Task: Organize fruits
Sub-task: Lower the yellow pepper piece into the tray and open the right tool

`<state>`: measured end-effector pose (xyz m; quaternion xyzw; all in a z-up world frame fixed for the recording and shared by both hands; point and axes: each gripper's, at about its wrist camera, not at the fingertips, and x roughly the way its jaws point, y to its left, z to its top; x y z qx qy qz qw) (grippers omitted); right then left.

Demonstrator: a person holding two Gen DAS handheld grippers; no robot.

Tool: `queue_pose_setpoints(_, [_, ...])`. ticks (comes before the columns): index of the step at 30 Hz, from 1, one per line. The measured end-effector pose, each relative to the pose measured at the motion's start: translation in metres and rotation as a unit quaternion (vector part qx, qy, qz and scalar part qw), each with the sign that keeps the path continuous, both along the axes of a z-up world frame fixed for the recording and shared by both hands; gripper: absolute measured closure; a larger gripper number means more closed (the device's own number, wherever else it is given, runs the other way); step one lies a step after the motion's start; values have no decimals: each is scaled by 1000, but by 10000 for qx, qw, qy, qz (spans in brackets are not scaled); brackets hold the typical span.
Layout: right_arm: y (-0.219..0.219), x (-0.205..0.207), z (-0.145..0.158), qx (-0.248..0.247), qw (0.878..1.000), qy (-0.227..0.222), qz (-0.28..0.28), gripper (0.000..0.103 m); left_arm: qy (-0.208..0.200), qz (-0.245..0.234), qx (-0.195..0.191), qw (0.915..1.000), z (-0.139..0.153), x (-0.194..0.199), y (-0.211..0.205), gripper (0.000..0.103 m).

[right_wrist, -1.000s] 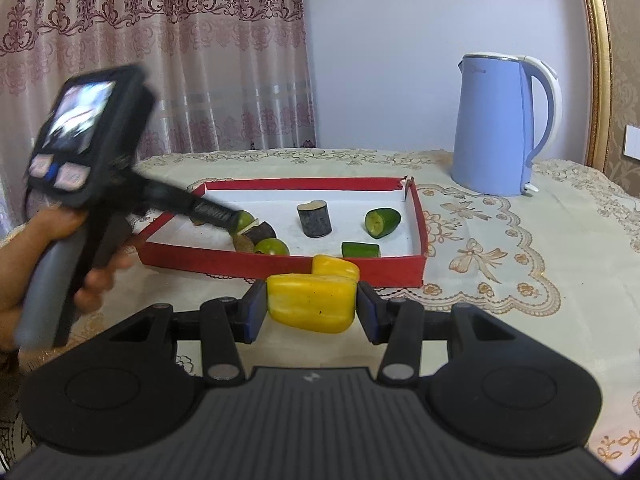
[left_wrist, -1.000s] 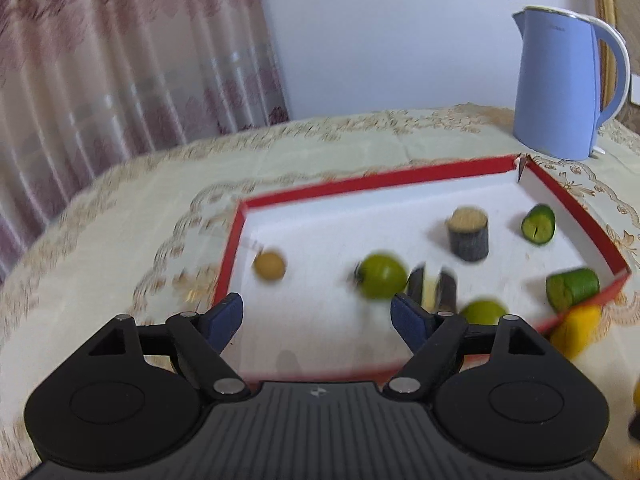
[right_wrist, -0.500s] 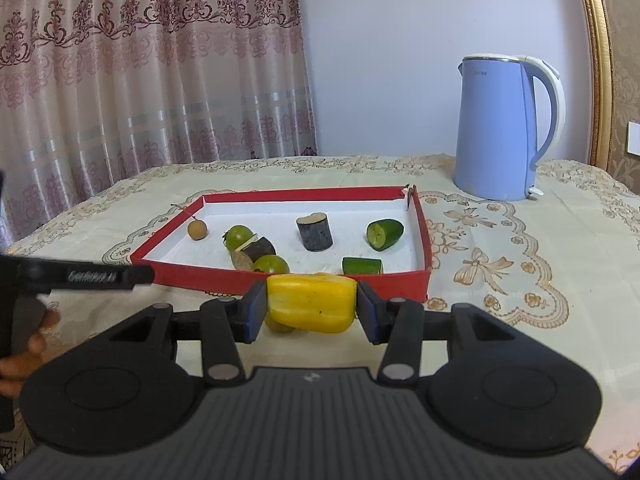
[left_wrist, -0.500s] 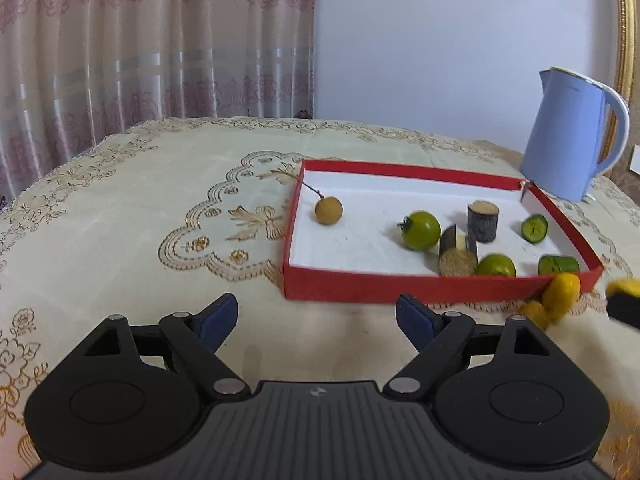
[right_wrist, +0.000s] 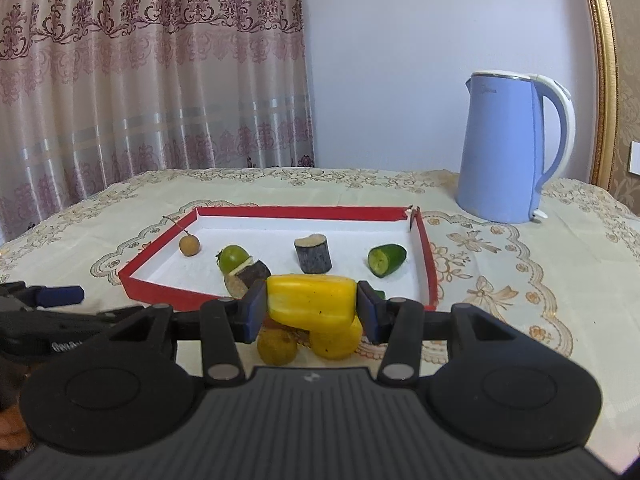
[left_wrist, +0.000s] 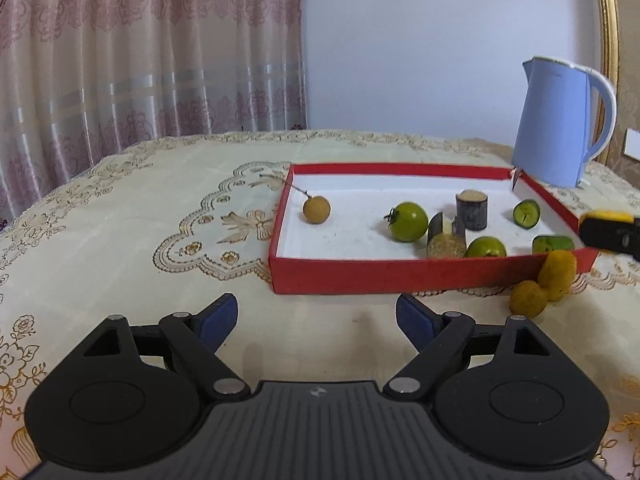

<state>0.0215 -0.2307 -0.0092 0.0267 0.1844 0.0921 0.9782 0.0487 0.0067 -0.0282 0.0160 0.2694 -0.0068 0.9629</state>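
Yellow pepper piece point(right_wrist: 312, 300) sits pinched between the blue pads of the right tongs point(right_wrist: 311, 306), lifted just in front of the near wall of the red tray point(right_wrist: 160, 295) and above two small yellow-brown fruits point(right_wrist: 277, 346) that lie on the counter point(right_wrist: 520, 320) outside that wall. The piece looks light and smooth-skinned, probably hollow and a little yielding, so a firm squeeze across its flat cut ends, as it is held now, seems safer than a hold on the curved, slippery skin. The left tongs point(left_wrist: 316, 320) have just been spreading wider and stand open with nothing between them, low over the counter in front of the tray's left near corner. Inside the tray lie a small brown longan point(left_wrist: 316, 209) near the left wall, green tomatoes point(left_wrist: 407, 221), dark stubs with pale cut faces point(left_wrist: 472, 210) and cucumber pieces point(left_wrist: 526, 213) toward the right wall. Bare white floor behind and beside the longan offers the most room for setting down; the low tray wall must be cleared on the way in, and the blue kettle point(right_wrist: 504, 148) stands well behind the tray's far right corner, out of the path.
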Motion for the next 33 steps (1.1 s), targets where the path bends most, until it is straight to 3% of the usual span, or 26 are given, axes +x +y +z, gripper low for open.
queue_pose_setpoints(7, [5,24,12,-123,9999,-57,37,58,76,81,4,9999,-5,2,2,16])
queue_pose_setpoints(14, [0,84,21,89,9999,143,-9,58,24,138,163,9998,-6,1,-1,16])
queue_pose_setpoints(21, [-9,148,7,403,9965,604,-407,58,-40,172,253,9995,-8,0,-3,16])
queue_pose_setpoints(30, [-3,180,-14,326,9933,928,-604,57,-30,213,166,9996,-8,1,0,16])
queue_pose_setpoints(33, [-1,182,-17,276,9931,960,-610,36,-32,207,196,9996,-8,1,-1,16])
